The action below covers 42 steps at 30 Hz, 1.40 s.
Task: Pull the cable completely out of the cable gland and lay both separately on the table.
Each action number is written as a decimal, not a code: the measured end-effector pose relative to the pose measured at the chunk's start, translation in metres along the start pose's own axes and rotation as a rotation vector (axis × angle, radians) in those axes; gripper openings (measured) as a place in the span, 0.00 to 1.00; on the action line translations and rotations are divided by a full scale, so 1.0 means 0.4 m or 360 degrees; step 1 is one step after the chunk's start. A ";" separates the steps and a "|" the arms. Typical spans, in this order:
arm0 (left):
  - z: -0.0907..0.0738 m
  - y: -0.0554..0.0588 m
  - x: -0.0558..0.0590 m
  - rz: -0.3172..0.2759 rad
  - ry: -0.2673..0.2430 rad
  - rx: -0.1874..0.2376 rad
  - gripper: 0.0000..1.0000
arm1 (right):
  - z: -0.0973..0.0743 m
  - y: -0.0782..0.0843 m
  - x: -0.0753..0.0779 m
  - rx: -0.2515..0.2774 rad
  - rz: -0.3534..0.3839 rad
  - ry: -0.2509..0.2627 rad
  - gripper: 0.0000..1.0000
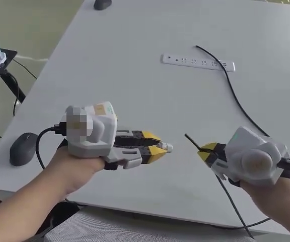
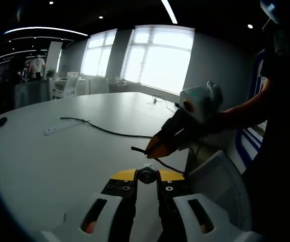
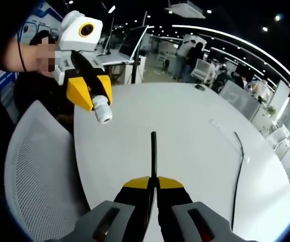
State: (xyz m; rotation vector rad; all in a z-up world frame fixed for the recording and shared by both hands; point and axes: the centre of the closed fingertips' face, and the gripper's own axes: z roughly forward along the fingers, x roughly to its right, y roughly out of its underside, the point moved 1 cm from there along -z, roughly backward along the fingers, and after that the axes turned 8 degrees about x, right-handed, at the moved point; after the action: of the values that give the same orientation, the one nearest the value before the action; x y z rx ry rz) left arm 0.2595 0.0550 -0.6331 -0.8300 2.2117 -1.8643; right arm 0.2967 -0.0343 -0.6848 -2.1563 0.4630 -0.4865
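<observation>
The left gripper (image 1: 157, 146) is sitting at 8 o'clock in the head view. Its yellow-tipped jaws are closed down on the gland (image 1: 165, 147), which is protruding from the tips toward 3 o'clock. In the left gripper view the gland is showing as a round grey cap pinched between the two jaws. The right gripper (image 1: 205, 150) is sitting at 4 o'clock in the head view, jaws clamped tight on the black cable (image 1: 235, 98), and a short free end is projecting from the tips toward 10 o'clock. That end is standing apart from the gland, with bare table (image 1: 135, 75) showing in the gap, so the cable is lying fully out of the gland. Both grippers are being held near the front edge of the table, tips facing each other. A long run of cable is lying on the table from 12 o'clock, crossing the right end of a white power strip (image 1: 198, 62) and passing out of sight behind the right gripper. A further length is trailing below that gripper toward 6 o'clock, over the table edge. In the right gripper view the left gripper is appearing at 10 o'clock with the gland's white end pointing down. A mouse (image 1: 23, 148) is resting at 9 o'clock by the table's left edge. A grey mesh chair back (image 3: 39, 166) is standing against the near edge.
</observation>
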 end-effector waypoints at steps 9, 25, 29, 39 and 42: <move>-0.006 0.020 -0.015 -0.0018 -0.0004 0.0005 0.15 | 0.025 -0.007 0.039 -0.0032 0.0003 0.0035 0.00; -0.051 0.085 -0.051 -0.0052 -0.0053 -0.0015 0.15 | 0.131 -0.045 0.065 -0.0068 -0.0006 0.0001 0.00; -0.063 0.095 -0.064 -0.0064 -0.0066 -0.0001 0.15 | 0.161 -0.058 0.060 -0.0080 -0.0022 -0.0012 0.00; -0.084 0.154 -0.114 -0.0101 -0.0060 -0.0030 0.15 | 0.258 -0.124 0.037 -0.0065 -0.0085 -0.0072 0.00; -0.092 0.174 -0.131 -0.0121 -0.0060 -0.0038 0.15 | 0.286 -0.134 0.030 -0.0074 -0.0105 -0.0088 0.00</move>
State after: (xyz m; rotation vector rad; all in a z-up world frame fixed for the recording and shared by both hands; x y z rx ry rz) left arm 0.2648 0.1183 -0.7031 -0.9583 2.2137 -1.8424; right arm 0.3720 0.0664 -0.7031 -2.2295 0.3772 -0.4554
